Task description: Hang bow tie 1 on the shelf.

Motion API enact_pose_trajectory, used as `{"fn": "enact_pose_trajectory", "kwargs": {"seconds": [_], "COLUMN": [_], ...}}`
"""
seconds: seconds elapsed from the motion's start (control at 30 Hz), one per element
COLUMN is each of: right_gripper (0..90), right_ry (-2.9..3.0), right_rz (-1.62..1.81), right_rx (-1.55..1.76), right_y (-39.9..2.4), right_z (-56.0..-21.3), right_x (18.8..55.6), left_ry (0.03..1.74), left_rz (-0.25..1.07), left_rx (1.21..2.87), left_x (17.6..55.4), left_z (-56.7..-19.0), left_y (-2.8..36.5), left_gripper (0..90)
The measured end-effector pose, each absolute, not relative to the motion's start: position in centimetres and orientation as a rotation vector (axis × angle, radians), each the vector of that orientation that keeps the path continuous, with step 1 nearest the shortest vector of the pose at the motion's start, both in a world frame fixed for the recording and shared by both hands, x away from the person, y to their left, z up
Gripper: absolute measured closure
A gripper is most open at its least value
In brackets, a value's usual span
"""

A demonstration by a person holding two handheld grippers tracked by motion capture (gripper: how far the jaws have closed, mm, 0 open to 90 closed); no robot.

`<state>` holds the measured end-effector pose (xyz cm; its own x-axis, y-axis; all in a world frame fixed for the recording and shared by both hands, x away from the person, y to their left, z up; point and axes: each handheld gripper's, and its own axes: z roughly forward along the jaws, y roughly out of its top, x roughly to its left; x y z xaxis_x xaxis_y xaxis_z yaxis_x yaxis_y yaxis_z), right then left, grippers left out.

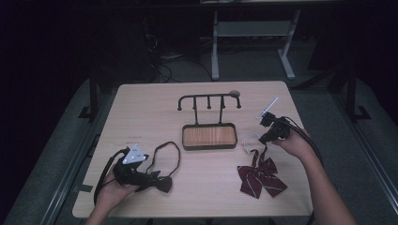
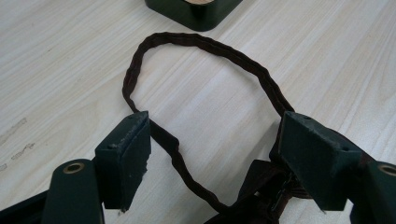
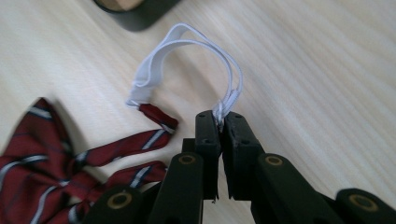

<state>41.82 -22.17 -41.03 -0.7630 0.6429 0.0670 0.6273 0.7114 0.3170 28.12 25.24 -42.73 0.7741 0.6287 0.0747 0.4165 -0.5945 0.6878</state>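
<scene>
R gripper (image 3: pixel 219 122) pinching white elastic (image 3: pixel 187 42); bow tie (image 3: pixel 56 154) partly cut off.

Red striped bow tie (image 1: pixel 260 177), white strap (image 3: pixel 187 51)

Left gripper (image 1: pixel 159 180) low at table's near-left, jaws spread wide. Right gripper (image 3: pixel 220 120) angled down, jaws pinched together; right hand (image 1: pixel 295 143) grasping it.

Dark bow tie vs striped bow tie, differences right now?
The dark bow tie is plain with a dark neck loop; the striped bow tie is maroon with a white elastic loop. The right hand-held gripper pinches the elastic; the left hand-held gripper stands open. Both lie on the table.
</scene>
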Motion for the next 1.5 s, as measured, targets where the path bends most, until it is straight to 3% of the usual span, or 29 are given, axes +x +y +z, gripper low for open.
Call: {"fn": "enact_pose_trajectory", "kwargs": {"seconds": [1.5], "right_gripper": [84.5], "right_ry": [2.919], "right_rz": [0.680], "right_rx": [0.794], "right_y": [-22.1], "right_z": [-32.6], "right_x": [37.7], "left_ry": [0.772], "left_rz": [0.410], "left_rx": [2.296], "left_x": [28.1], "left_z": [-42.9], "left_y": [25.1], "left_gripper": [25.4]}}
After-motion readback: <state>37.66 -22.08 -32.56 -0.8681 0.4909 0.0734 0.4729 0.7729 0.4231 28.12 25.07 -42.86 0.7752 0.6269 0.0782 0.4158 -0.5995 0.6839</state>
